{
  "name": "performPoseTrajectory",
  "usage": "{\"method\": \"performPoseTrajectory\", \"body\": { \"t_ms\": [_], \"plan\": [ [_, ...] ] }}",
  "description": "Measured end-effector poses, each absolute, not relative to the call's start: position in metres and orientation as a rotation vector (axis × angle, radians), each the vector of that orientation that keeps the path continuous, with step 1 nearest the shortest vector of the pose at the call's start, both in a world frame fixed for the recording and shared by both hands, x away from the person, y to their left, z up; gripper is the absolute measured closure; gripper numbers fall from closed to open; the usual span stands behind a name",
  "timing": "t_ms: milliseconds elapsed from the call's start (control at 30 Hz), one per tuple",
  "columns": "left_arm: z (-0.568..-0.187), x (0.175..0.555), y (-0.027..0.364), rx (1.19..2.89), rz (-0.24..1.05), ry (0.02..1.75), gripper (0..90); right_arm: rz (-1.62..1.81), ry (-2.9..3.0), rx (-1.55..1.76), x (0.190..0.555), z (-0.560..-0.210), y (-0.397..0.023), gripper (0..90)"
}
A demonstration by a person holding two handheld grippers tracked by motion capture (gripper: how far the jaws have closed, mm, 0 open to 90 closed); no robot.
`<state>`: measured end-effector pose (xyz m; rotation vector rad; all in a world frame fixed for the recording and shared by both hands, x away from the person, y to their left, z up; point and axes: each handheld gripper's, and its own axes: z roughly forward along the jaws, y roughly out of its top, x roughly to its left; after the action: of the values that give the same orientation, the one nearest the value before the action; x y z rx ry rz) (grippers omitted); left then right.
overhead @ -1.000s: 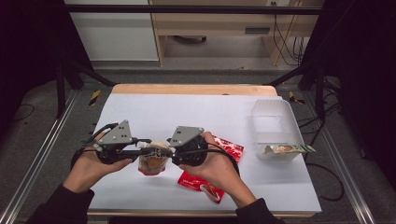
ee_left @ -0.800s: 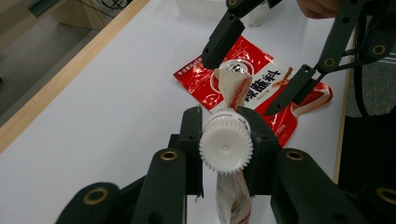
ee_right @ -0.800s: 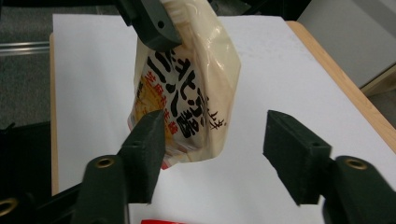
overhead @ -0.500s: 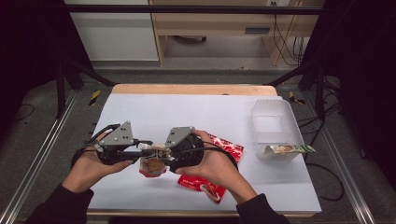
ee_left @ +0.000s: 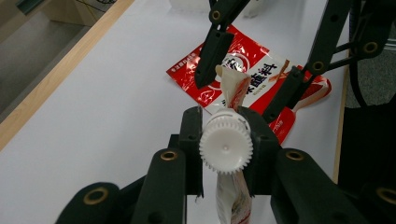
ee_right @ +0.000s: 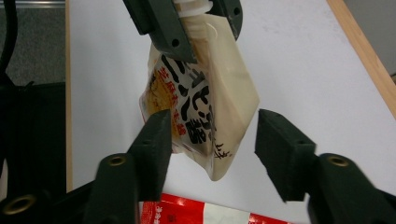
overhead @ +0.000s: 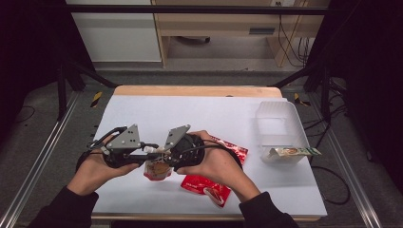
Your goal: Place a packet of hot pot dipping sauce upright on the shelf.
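Observation:
A cream spouted pouch [overhead: 157,169] with dark and orange lettering hangs just above the white table [overhead: 199,114]. My left gripper [overhead: 150,154] is shut on its white ribbed cap [ee_left: 226,145]. My right gripper [ee_right: 212,126] faces it, and its jaws have just been closing with the pouch's lower end [ee_right: 205,107] between them. One pad is at the pouch's edge and the other stands clear of it, so that gripper is open. The right gripper's fingers [ee_left: 212,46] flank the pouch's far end in the left gripper view.
Two red sauce packets [overhead: 209,185] [overhead: 230,149] lie under and beside the right hand. A clear plastic tub [overhead: 278,128] stands at the right, with a green-and-white packet [overhead: 290,152] across its near rim. A wooden edge [overhead: 190,90] borders the table's far side.
The right gripper has tilted and edged in toward the pouch, and its jaws' gap has changed. The left hand and the pouch's cap have stayed put.

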<state>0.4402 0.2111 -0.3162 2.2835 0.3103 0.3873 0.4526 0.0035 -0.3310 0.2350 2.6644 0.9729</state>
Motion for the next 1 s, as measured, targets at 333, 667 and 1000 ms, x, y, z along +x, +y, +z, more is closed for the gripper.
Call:
{"method": "performPoseTrajectory", "body": {
  "t_ms": [333, 667, 1000],
  "plan": [
    [-0.317, 0.440, 0.206, 2.279, 0.382, 0.300, 72.3, 0.913, 2.699, 0.239, 0.455, -0.331, 0.005, 80.8],
    [-0.321, 0.441, 0.209, 2.198, 0.380, 0.364, 55.6, 0.875, 2.661, 0.242, 0.457, -0.320, -0.001, 88.2],
    [-0.337, 0.436, 0.223, 2.177, 0.402, 0.428, 30.8, 0.810, 2.581, 0.265, 0.469, -0.297, -0.030, 88.3]
  ]
}}
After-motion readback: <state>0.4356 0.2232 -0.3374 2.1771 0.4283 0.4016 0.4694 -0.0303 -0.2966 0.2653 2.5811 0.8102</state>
